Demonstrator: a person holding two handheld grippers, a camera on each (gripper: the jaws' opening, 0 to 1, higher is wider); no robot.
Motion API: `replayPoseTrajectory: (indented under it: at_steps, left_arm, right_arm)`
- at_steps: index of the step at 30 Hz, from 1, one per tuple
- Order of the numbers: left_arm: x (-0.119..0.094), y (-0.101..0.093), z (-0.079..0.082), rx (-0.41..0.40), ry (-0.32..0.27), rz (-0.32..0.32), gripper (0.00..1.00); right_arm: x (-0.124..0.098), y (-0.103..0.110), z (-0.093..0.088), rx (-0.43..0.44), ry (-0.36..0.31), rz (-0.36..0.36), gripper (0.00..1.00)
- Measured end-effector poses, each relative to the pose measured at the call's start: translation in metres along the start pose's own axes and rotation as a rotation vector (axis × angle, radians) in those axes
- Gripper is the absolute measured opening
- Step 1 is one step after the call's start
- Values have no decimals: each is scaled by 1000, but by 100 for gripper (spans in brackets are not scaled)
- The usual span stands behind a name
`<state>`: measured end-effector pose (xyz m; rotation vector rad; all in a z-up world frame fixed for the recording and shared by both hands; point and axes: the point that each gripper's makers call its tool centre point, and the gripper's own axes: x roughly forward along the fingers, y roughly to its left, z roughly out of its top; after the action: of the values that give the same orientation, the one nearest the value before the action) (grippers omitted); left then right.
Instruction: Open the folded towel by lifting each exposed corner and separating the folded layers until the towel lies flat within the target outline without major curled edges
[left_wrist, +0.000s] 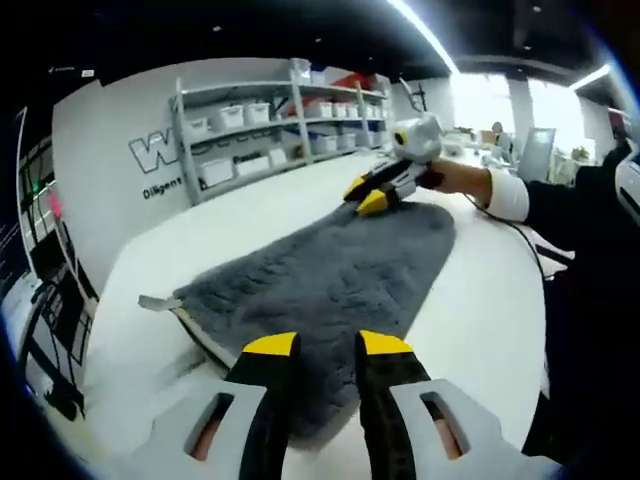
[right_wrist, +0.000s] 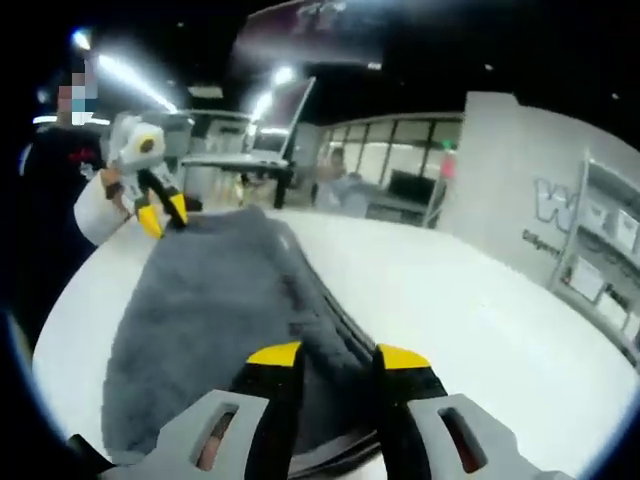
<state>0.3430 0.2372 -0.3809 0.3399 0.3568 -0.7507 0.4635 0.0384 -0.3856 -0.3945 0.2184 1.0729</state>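
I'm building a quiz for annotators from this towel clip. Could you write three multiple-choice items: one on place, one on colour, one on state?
1. Where does the towel lie?
A. on a white table
B. on a shelf
C. on the floor

2. What colour are the fingers' tips?
A. red
B. yellow
C. green

3. How does the towel lie?
A. rolled up
B. hanging
C. folded, layers stacked

A: white tabletop surrounds it.
B: yellow tips show in both views.
C: layered edges show in the right gripper view.
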Motion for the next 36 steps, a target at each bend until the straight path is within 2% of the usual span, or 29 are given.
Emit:
replayPoseTrajectory:
  at_steps: [3,7,11,14,20,24,30,36]
  left_arm:
    - [-1,7,1,22,-9,31,27]
    - [0,10,0,18,-17,38,27]
    - [2,12,-6,4,1,41,27]
    - [1,11,-8,-12,1,40,27]
    - [2,14,-11,-11,16,48,27]
    - [2,13,-11,-5,19,52,27]
    - [1,13,-10,6,19,54,27]
    - [0,14,-5,32,5,66,27]
  right_arm:
    - [-1,0,-7,4,19,21,23]
    - [-5,-3,-9,32,17,38,23]
    - [-10,-4,-13,47,30,62,23]
    - [-16,-9,-17,102,31,90,22]
    - [-22,-12,-25,150,34,114,22]
    - [-25,-13,-23,110,32,98,12]
    - [-36,-10,-17,68,22,111,2]
    - [-46,1,-4,3,-13,152,0]
